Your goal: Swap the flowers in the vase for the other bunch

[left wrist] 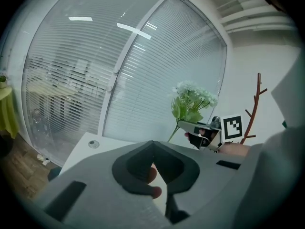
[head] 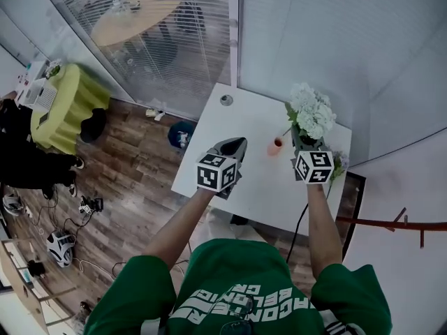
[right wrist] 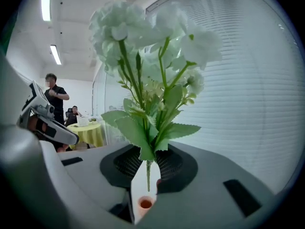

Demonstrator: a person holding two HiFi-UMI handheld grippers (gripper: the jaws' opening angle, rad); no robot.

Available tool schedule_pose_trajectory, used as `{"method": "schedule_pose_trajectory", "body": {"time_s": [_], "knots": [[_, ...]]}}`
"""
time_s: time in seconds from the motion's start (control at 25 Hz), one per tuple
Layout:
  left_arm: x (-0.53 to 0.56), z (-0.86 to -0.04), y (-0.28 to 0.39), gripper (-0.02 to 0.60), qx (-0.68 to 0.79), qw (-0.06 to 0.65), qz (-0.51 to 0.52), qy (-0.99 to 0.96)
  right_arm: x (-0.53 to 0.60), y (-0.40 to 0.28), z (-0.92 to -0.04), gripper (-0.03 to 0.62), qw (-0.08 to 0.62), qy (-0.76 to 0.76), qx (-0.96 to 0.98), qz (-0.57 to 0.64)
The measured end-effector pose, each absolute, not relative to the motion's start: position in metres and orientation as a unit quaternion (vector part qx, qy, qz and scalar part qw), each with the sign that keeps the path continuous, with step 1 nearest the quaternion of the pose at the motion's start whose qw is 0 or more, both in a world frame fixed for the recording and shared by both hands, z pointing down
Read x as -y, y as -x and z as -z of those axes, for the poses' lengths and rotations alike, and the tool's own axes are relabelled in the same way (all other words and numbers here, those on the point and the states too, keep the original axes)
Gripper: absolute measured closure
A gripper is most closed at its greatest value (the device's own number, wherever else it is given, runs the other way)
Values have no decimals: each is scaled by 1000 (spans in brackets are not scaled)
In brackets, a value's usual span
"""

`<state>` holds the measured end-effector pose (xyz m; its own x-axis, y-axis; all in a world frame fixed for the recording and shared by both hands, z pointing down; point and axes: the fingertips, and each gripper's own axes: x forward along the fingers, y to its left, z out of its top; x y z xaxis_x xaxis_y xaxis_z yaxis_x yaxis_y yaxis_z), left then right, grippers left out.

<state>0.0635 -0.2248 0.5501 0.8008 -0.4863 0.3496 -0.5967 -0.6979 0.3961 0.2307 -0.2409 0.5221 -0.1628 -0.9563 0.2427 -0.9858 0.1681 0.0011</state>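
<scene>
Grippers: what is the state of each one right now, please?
Left gripper: closed, holding nothing.
Right gripper: closed on the stem of the white flowers.
</scene>
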Motion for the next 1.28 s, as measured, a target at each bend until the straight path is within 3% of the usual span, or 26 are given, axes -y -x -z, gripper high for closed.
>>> {"method": "schedule_pose_trajectory", "body": {"time_s": [0.48, 0.8, 1.28], "knots": [[214, -500, -91, 577, 280, 218, -90, -931, 215, -249, -452, 525, 76, -638, 765, -43], [222, -468, -73, 577, 293, 206, -70, -931, 216, -224, -431, 526, 74, -617, 782, -41], [246, -479, 26, 577, 380, 211, -59, -899, 263, -118, -442, 526, 70, -534, 841, -46]]}}
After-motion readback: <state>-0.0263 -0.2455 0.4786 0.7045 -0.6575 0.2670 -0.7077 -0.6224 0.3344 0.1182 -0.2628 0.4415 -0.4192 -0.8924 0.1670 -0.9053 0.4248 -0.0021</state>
